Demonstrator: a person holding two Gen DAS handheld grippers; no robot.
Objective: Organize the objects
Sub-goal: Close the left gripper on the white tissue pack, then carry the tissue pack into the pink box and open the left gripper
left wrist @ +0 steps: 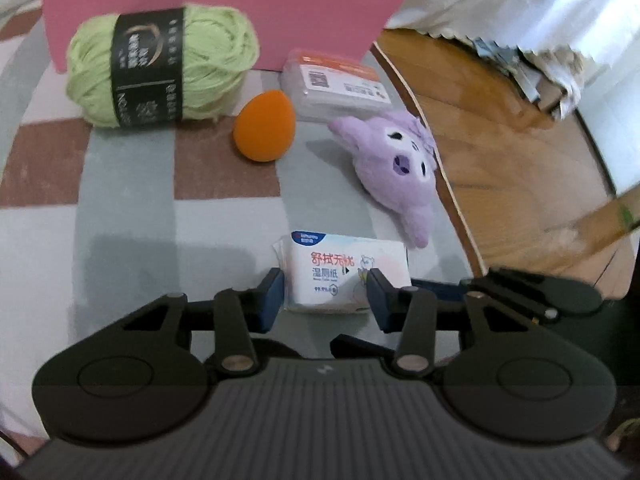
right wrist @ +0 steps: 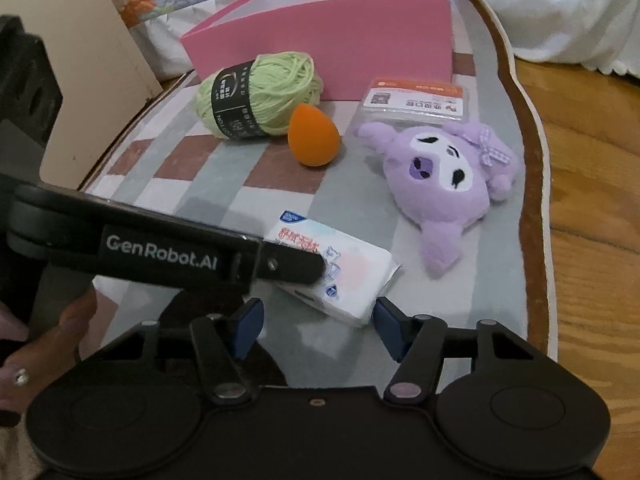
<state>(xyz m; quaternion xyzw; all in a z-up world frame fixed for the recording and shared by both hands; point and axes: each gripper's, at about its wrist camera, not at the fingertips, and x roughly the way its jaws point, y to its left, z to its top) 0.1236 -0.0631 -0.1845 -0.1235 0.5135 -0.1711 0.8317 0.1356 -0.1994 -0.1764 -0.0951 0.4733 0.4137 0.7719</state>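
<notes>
A white wet-wipe pack (left wrist: 344, 276) lies on the checked mat between the blue pads of my left gripper (left wrist: 326, 294); the pads flank it closely, and whether they press it is unclear. In the right wrist view the pack (right wrist: 340, 276) lies under the left gripper's arm (right wrist: 160, 252). My right gripper (right wrist: 316, 322) is open, just in front of the pack. Further back lie a purple plush (left wrist: 396, 168) (right wrist: 444, 180), an orange sponge egg (left wrist: 265, 126) (right wrist: 312, 136), a green yarn ball (left wrist: 160, 66) (right wrist: 260, 94), a clear packet (left wrist: 336, 86) (right wrist: 416, 102) and a pink box (left wrist: 220, 8) (right wrist: 328, 48).
The mat (right wrist: 460, 304) ends at a curved edge on the right, with wooden floor (right wrist: 592, 208) beyond. A beige board (right wrist: 80, 80) stands at the left. White cloth (left wrist: 520, 8) lies on the floor at the back right.
</notes>
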